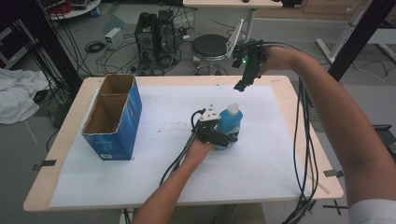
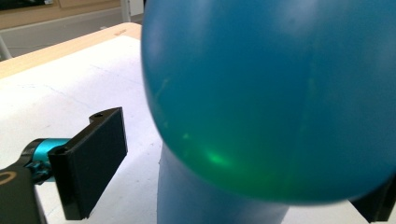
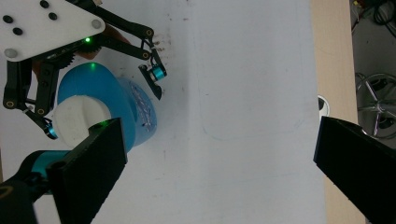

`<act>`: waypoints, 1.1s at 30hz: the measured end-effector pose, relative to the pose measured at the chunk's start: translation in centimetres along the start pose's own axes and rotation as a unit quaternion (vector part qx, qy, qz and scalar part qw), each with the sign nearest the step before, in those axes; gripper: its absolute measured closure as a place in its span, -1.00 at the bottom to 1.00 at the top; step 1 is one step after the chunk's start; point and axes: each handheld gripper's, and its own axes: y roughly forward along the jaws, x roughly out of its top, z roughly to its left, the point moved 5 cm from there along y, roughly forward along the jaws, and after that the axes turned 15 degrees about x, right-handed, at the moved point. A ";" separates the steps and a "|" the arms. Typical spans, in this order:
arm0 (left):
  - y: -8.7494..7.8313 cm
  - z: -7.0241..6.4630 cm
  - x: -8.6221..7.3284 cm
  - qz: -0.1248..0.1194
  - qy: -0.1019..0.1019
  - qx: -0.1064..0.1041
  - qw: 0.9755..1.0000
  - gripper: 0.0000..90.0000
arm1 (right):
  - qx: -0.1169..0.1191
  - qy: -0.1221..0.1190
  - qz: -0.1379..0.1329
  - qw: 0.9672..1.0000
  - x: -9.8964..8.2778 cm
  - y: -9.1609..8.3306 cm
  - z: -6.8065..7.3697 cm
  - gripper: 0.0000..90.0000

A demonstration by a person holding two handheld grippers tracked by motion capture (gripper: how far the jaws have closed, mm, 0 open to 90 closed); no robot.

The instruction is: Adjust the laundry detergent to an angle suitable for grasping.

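Note:
A blue bottle [image 1: 229, 122] with a white cap [image 1: 232, 108] stands upright near the middle of the white paper sheet [image 1: 154, 163]. My left gripper [image 1: 227, 139] is open, its jaws set either side of the bottle's lower body. In the left gripper view the bottle [image 2: 271, 93] looms close, and a gap separates it from the left jaw. My right gripper [image 1: 243, 85] hangs open above the table's far edge, well clear of the bottle. Looking down, the right gripper view shows the bottle [image 3: 119, 100] and its cap [image 3: 79, 119] between the left gripper's fingers [image 3: 154, 79].
An open blue cardboard box [image 1: 119, 135] with two compartments stands at the sheet's left side. Behind the wooden table [image 1: 70, 116] are a black stool [image 1: 210, 46], a computer tower [image 1: 154, 32] and floor cables. A white cloth [image 1: 14, 95] lies far left.

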 end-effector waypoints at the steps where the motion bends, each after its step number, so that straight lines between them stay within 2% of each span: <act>1: 0.0 0.0 0.0 -0.004 0.003 -0.004 1.000 -0.76 | -0.002 0.003 0.001 1.000 0.0 -0.1 0.0 -0.96; 4: -0.1 -0.1 0.0 -0.007 0.014 -0.005 1.000 -0.65 | -0.002 -0.003 -0.002 1.000 0.0 -0.1 0.0 -0.96; 5: 0.0 -0.4 0.1 -0.015 -0.001 -0.006 1.000 -0.65 | -0.002 -0.003 -0.002 1.000 0.0 -0.1 0.0 -0.96; 6: -0.1 -0.2 0.0 -0.014 0.010 -0.008 1.000 -0.59 | -0.003 -0.002 -0.001 1.000 -0.1 -0.1 0.0 -0.97; 10: -0.1 -0.2 -0.1 -0.014 0.007 -0.006 1.000 -0.51 | -0.003 -0.001 0.001 1.000 -0.1 -0.2 0.0 -0.96; 13: -0.2 0.2 -0.3 -0.011 0.019 0.004 1.000 -0.51 | -0.003 -0.003 -0.001 1.000 -0.1 -0.2 0.0 -0.96; 14: 0.0 0.0 -0.3 -0.020 -0.002 0.001 1.000 -0.51 | -0.004 -0.002 -0.002 1.000 -0.1 -0.2 0.0 -0.96; 15: 0.0 0.0 -0.3 -0.019 0.001 0.003 1.000 -0.51 | -0.003 -0.018 -0.002 1.000 0.0 -0.2 -0.2 -0.96; 16: 0.0 0.0 -0.3 -0.018 0.001 0.004 1.000 -0.51 | -0.004 -0.016 -0.001 1.000 0.0 -0.3 -0.2 -0.97; 17: 0.0 0.0 -0.3 -0.020 0.000 0.003 1.000 -0.50 | -0.003 -0.001 0.003 1.000 -0.1 -0.3 0.0 -0.96; 18: -0.2 0.3 -0.4 -0.011 0.020 0.001 1.000 -0.44 | -0.004 -0.004 0.002 1.000 -0.1 -0.3 0.0 -0.96; 19: -0.1 0.1 -0.3 -0.017 0.009 0.003 1.000 -0.43 | -0.004 -0.016 -0.002 1.000 0.0 -0.2 -0.2 -0.96; 20: -0.1 0.1 -0.3 -0.017 0.009 0.003 1.000 -0.43 | -0.004 -0.016 -0.002 1.000 0.0 -0.2 -0.2 -0.96; 21: -0.2 0.3 -0.4 -0.011 0.021 0.002 1.000 -0.43 | -0.004 -0.017 -0.003 1.000 0.0 -0.2 -0.2 -0.96; 22: -0.2 0.3 -0.5 -0.010 0.023 0.003 1.000 -0.43 | -0.004 -0.008 -0.002 1.000 0.0 -0.2 -0.1 -0.97; 23: -0.1 0.0 -0.4 -0.017 0.004 0.004 1.000 -0.43 | -0.004 -0.006 0.000 1.000 -0.1 -0.3 -0.1 -0.96; 24: 0.0 0.0 -0.4 -0.023 -0.001 0.001 1.000 -0.43 | -0.005 -0.010 -0.002 1.000 0.0 -0.3 -0.1 -0.97; 25: 0.0 0.0 -0.4 -0.022 -0.002 0.002 1.000 -0.43 | -0.004 -0.024 -0.005 1.000 0.1 -0.2 -0.3 -0.97; 26: 0.0 0.0 -0.4 -0.021 -0.002 0.001 1.000 -0.42 | -0.005 -0.009 -0.001 1.000 0.0 -0.3 -0.1 -0.96; 29: -0.1 -0.1 -0.4 -0.022 -0.008 -0.005 1.000 -0.34 | -0.005 -0.009 -0.002 1.000 0.0 -0.3 -0.1 -0.96; 31: 0.0 0.1 -0.4 -0.025 -0.003 0.001 1.000 -0.31 | -0.004 -0.006 -0.004 1.000 0.0 -0.2 -0.1 -0.96; 32: -0.1 0.0 -0.4 -0.023 -0.007 0.002 1.000 -0.30 | -0.004 -0.022 -0.006 1.000 0.1 -0.2 -0.3 -0.96; 33: -0.1 0.0 -0.4 -0.023 -0.007 0.002 1.000 -0.29 | -0.004 -0.022 -0.006 1.000 0.1 -0.2 -0.3 -0.96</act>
